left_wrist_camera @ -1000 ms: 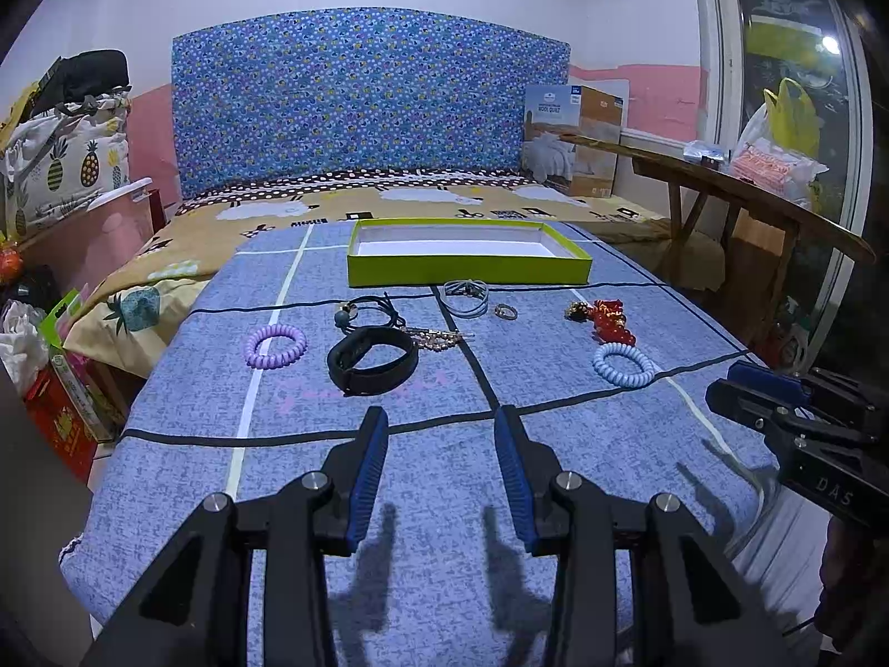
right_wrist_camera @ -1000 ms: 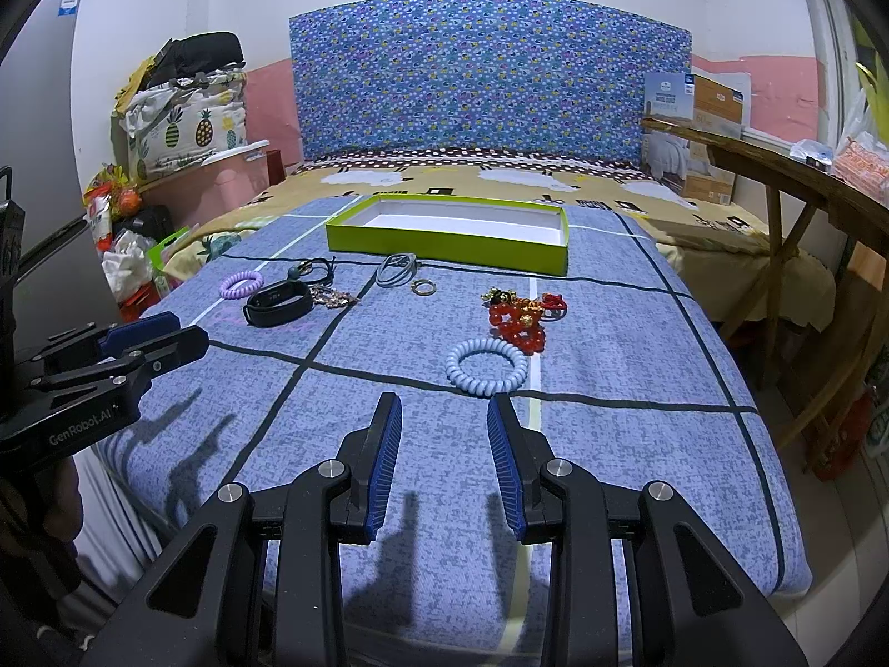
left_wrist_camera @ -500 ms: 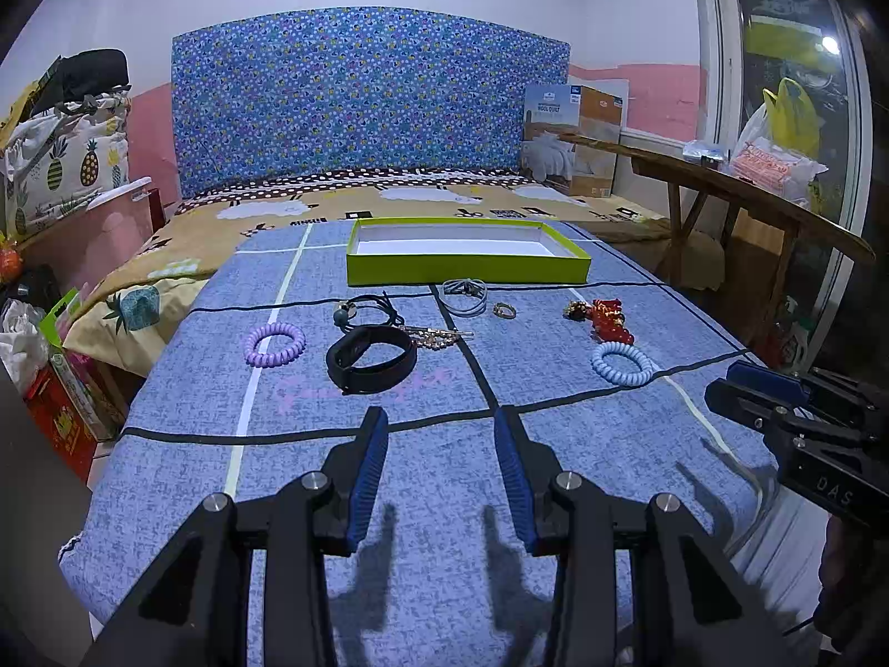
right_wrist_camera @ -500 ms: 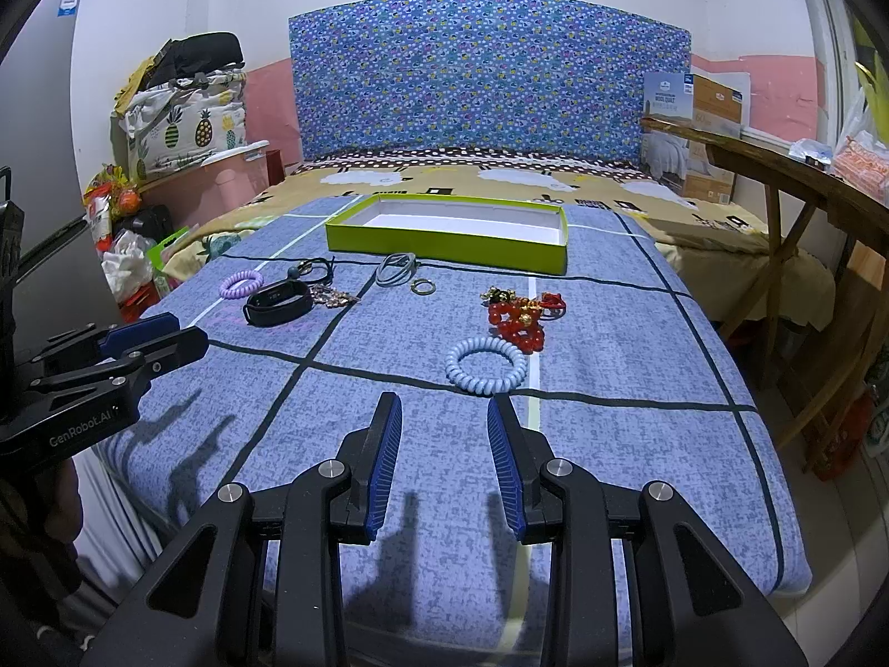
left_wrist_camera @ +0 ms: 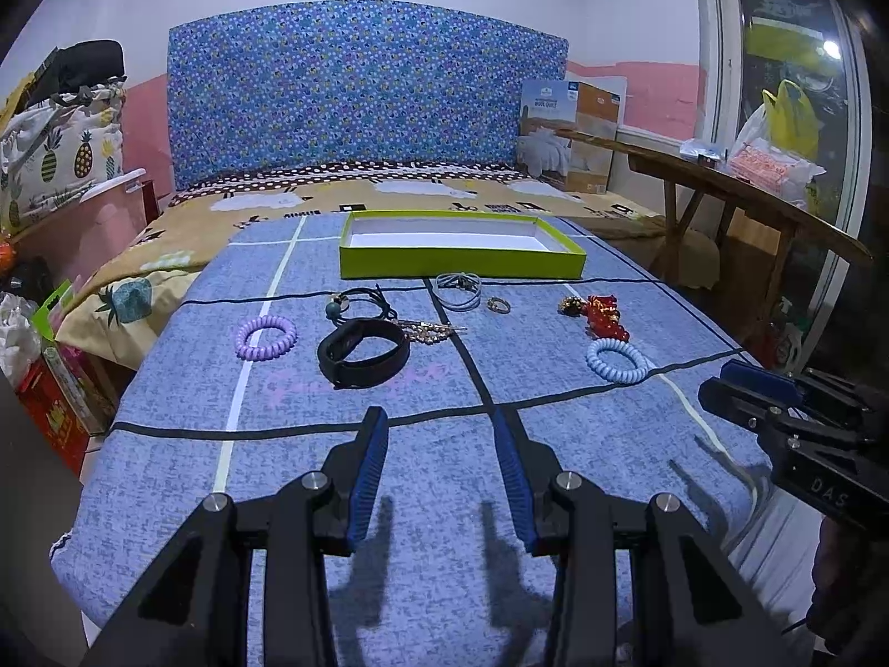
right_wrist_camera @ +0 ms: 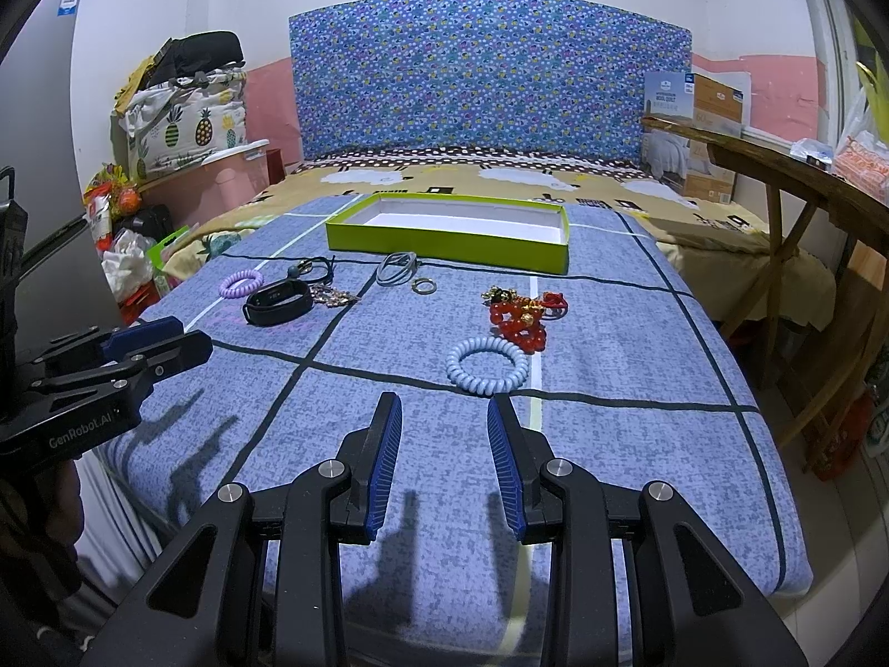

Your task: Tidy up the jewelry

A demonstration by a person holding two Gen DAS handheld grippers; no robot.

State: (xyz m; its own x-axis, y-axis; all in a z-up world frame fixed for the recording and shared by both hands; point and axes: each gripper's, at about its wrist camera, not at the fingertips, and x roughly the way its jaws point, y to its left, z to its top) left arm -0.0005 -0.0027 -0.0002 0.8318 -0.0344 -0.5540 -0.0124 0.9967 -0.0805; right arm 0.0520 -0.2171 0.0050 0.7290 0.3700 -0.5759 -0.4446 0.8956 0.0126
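Jewelry lies spread on a blue bedcover. A lime-green box (left_wrist_camera: pixel 461 261) (right_wrist_camera: pixel 444 242) stands empty at the back. In front of it lie a purple coil band (left_wrist_camera: pixel 265 337) (right_wrist_camera: pixel 240 283), a black wristband (left_wrist_camera: pixel 364 353) (right_wrist_camera: pixel 278 303), a black cord with a bead (left_wrist_camera: pixel 361 303), a grey bangle (left_wrist_camera: pixel 458 290) (right_wrist_camera: pixel 395 268), a small ring (left_wrist_camera: pixel 498 305) (right_wrist_camera: pixel 424 284), red beads (left_wrist_camera: pixel 603 317) (right_wrist_camera: pixel 519 319) and a pale blue coil band (left_wrist_camera: pixel 618 361) (right_wrist_camera: pixel 488 364). My left gripper (left_wrist_camera: pixel 439 428) and right gripper (right_wrist_camera: pixel 443 414) hover open and empty over the near edge.
A wooden table (right_wrist_camera: pixel 778 167) runs along the right side with bags on it. Bags and boxes (right_wrist_camera: pixel 178 111) pile up left of the bed. A cardboard box (left_wrist_camera: pixel 572 133) leans by the patterned headboard (right_wrist_camera: pixel 489 72). The bed's near edge drops off below both grippers.
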